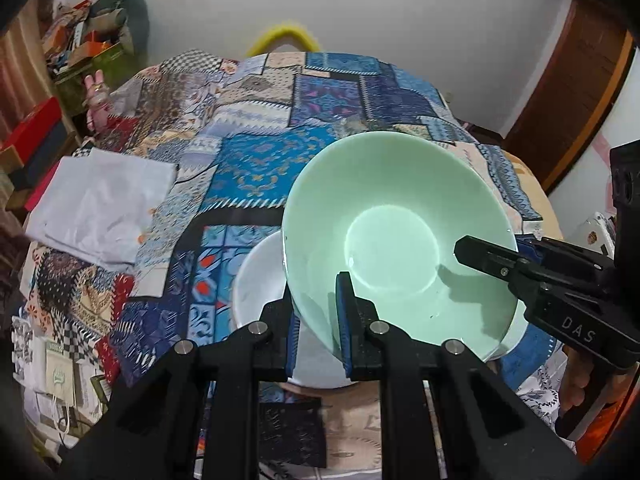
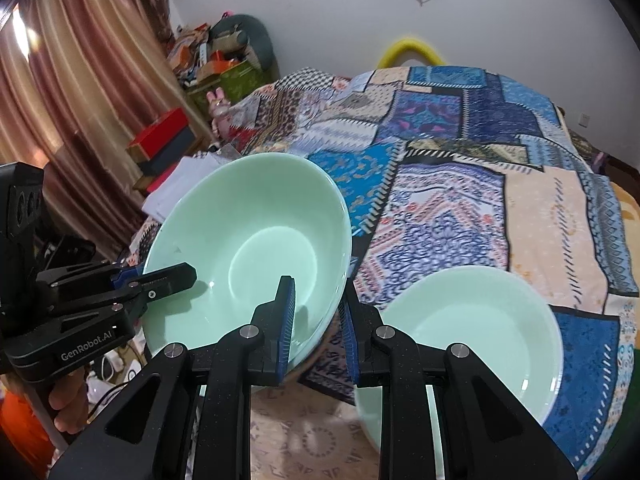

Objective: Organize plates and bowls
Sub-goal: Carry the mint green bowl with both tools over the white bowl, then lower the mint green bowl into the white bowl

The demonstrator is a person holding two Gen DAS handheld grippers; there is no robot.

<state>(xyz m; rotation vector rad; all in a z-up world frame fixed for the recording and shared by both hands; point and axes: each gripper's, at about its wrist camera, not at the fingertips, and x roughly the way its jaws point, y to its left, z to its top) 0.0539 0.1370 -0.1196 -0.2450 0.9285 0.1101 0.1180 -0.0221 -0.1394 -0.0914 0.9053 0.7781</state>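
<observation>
Above a second bowl (image 2: 476, 344), green bowl (image 2: 248, 248) tilts sideways.

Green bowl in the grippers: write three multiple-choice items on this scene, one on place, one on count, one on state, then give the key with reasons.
1. The second bowl rests: A) on the patchwork cloth; B) on a red box; C) inside the held bowl.
2. Grippers clamping the green bowl: A) none; B) one; C) two.
3. The green bowl is: A) upside down; B) tilted, inside showing; C) flat on the cloth.
Key: 1 A, it sits on the cloth beside the held bowl; 2 C, the left gripper and right gripper each pinch its rim; 3 B, its rim slants and its inside faces both cameras.
</observation>
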